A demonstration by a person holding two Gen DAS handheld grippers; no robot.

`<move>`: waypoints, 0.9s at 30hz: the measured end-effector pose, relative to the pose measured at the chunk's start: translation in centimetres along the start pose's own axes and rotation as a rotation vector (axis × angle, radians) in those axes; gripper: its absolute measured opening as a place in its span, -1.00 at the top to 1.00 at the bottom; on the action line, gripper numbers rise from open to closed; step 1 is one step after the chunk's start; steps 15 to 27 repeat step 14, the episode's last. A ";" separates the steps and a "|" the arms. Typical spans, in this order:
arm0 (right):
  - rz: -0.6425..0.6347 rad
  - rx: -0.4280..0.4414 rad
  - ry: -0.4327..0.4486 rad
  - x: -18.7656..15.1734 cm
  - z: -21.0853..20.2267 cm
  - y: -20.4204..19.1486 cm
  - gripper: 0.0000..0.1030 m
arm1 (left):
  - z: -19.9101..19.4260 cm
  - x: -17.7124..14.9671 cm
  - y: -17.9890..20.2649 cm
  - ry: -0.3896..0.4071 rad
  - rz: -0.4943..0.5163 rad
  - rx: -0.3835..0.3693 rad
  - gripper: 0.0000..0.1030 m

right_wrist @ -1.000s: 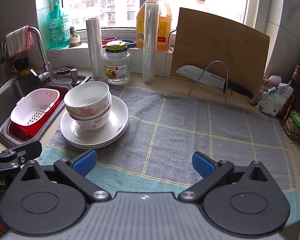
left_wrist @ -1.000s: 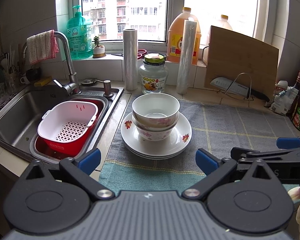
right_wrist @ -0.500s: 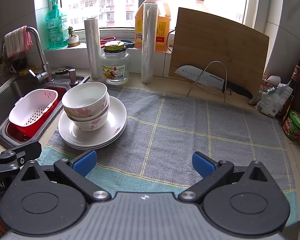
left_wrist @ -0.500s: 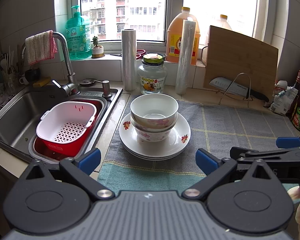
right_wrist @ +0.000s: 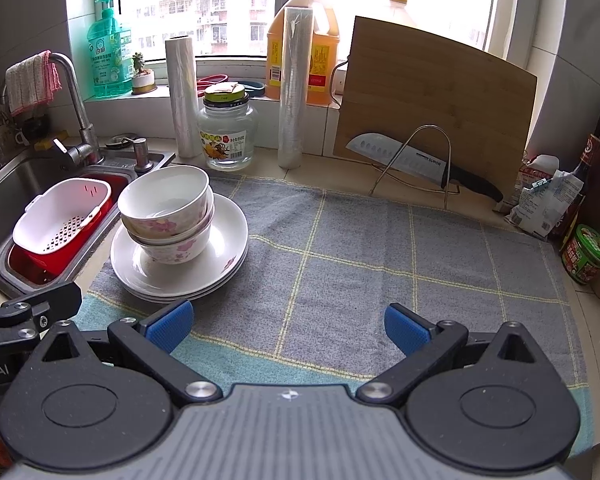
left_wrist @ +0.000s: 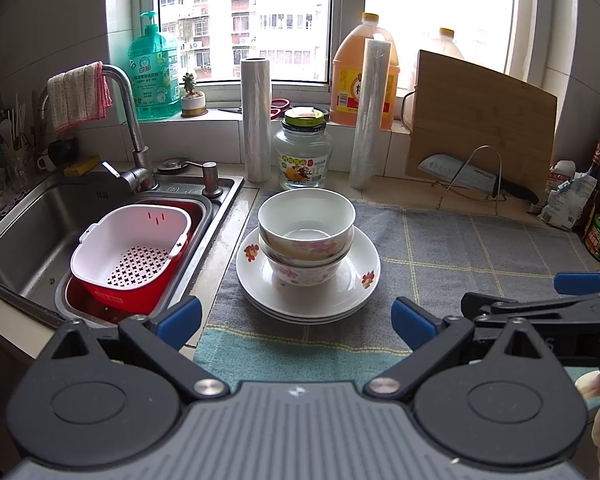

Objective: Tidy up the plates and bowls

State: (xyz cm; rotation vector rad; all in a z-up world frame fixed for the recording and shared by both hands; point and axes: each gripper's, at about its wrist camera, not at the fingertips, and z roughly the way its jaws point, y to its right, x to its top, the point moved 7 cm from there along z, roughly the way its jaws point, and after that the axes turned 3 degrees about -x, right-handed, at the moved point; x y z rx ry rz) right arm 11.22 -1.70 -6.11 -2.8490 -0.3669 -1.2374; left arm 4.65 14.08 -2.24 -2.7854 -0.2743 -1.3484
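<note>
Both grippers, left (left_wrist: 296, 318) & right (right_wrist: 286, 326), jaws apart, empty. Risk: nested bowls (left_wrist: 306, 236) tip off plates (left_wrist: 308, 280) if nudged w/ off-centre grab.

Daylight floods in through the window (left_wrist: 340, 20), blown out to white on its right side, and leaves the bottles on the sill backlit. Both views are sharp, with soft shadows. Fisheye distortion bends the edges, curving the window frame and walls.
</note>
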 end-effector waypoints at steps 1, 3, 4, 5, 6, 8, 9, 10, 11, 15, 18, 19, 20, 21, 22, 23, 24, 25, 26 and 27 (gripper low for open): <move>0.000 0.000 0.000 0.0 0.0 0.0 -1.00 | 0.1 0.0 0.0 0.001 0.002 0.001 -0.95; -0.003 0.000 -0.002 0.0 0.1 0.0 -1.00 | 0.1 0.1 0.0 0.000 0.001 0.004 -0.95; -0.005 0.001 -0.002 0.1 0.1 0.0 -1.00 | 0.1 0.1 -0.1 0.000 0.001 0.003 -0.95; -0.005 0.002 -0.003 0.2 0.2 -0.1 -1.00 | 0.1 0.1 -0.1 0.000 0.001 0.003 -0.95; -0.006 0.002 -0.003 0.2 0.3 -0.1 -1.00 | 0.1 0.1 -0.1 0.000 0.002 0.004 -0.95; -0.008 0.002 -0.003 0.2 0.3 -0.2 -1.00 | 0.1 0.1 -0.1 -0.001 0.002 0.007 -0.95; -0.008 0.002 -0.003 0.3 0.3 -0.2 -1.00 | 0.2 0.2 -0.1 -0.003 0.002 0.008 -0.95; -0.008 0.003 -0.003 0.3 0.4 -0.2 -1.00 | 0.2 0.2 -0.1 -0.003 0.002 0.008 -0.95; -0.008 0.003 -0.005 0.3 0.4 -0.2 -1.00 | 0.2 0.2 -0.1 -0.003 0.002 0.007 -0.95; -0.010 0.005 -0.007 0.3 0.6 -0.2 -1.00 | 0.3 0.3 -0.1 -0.005 0.005 0.008 -0.95; -0.010 0.005 -0.007 0.3 0.6 -0.2 -1.00 | 0.3 0.3 -0.1 -0.005 0.005 0.008 -0.95; -0.010 0.005 -0.007 0.3 0.6 -0.2 -1.00 | 0.3 0.3 -0.1 -0.005 0.005 0.008 -0.95; -0.010 0.005 -0.007 0.3 0.6 -0.2 -1.00 | 0.3 0.3 -0.1 -0.005 0.005 0.008 -0.95; -0.010 0.005 -0.007 0.3 0.6 -0.2 -1.00 | 0.3 0.3 -0.1 -0.005 0.005 0.008 -0.95; -0.010 0.005 -0.007 0.3 0.6 -0.2 -1.00 | 0.3 0.3 -0.1 -0.005 0.005 0.008 -0.95; -0.010 0.005 -0.007 0.3 0.6 -0.2 -1.00 | 0.3 0.3 -0.1 -0.005 0.005 0.008 -0.95; -0.010 0.005 -0.007 0.3 0.6 -0.2 -1.00 | 0.3 0.3 -0.1 -0.005 0.005 0.008 -0.95; -0.010 0.005 -0.007 0.3 0.6 -0.2 -1.00 | 0.3 0.3 -0.1 -0.005 0.005 0.008 -0.95; -0.010 0.005 -0.007 0.3 0.6 -0.2 -1.00 | 0.3 0.3 -0.1 -0.005 0.005 0.008 -0.95; -0.010 0.005 -0.007 0.3 0.6 -0.2 -1.00 | 0.3 0.3 -0.1 -0.005 0.005 0.008 -0.95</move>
